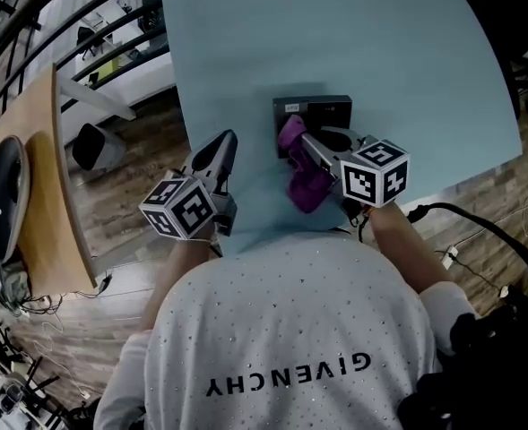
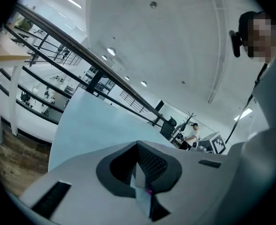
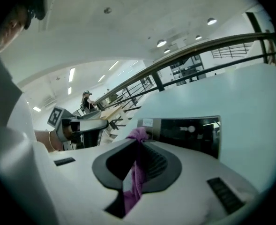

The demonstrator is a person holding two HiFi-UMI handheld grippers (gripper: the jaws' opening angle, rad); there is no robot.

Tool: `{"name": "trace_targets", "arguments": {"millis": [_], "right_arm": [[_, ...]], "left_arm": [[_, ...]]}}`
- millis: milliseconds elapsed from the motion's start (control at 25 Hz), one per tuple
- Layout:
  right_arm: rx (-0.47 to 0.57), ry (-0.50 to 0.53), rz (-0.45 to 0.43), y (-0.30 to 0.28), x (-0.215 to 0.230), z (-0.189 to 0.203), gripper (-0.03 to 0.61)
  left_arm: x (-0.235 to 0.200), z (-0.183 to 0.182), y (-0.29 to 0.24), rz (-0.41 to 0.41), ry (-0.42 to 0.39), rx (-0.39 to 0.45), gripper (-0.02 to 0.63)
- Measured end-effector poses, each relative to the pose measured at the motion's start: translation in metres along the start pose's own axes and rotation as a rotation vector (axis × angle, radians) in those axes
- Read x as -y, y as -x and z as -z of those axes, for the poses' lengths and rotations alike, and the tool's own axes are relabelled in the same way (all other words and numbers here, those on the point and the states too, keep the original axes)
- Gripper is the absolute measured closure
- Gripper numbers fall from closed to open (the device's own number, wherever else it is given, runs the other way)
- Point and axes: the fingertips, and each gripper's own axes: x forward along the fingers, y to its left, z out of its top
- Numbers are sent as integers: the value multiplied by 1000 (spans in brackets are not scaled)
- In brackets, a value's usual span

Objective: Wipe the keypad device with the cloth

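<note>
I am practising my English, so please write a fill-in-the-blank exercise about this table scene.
1. The right gripper holds a ___ cloth.
2. The left gripper holds ___.
3. The dark device lies on a light ___ table.
Missing words: purple; nothing; blue.

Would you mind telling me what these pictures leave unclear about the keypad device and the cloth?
Keypad device: keys too small and dark in the head view; only glossy reflections in the right gripper view, lower edge behind the right claw.
Cloth: whether it touches the device, hidden by that claw in the head view.
Left gripper view: the device is out of frame.
</note>
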Motion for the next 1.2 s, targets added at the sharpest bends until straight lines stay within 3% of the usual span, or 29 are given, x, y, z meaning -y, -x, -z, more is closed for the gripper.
{"name": "trace_targets", "arguments": {"millis": [120,280,440,720,1000,1200], "right_arm": [[-63,53,-42,-19,-15,9,548],[-95,49,-91,-29,-16,13,548],[-131,39,-165,-33,-18,15,548],[-235,113,-233,-33,-19,16,548],[-248,137,-236,-37,-18,19,548],[-232,124,-200,-42,-22,18,548]], "left_arm": [[1,-3,2,-13,5,21,609],[2,2,-3,-39,18,30,609],[-4,8,-5,-101,36,44,609],[-4,4,-8,-202,35,82,609],[-10,8,5,-248,59,103,609],[-15,13,14,-232,62,75,609]]}}
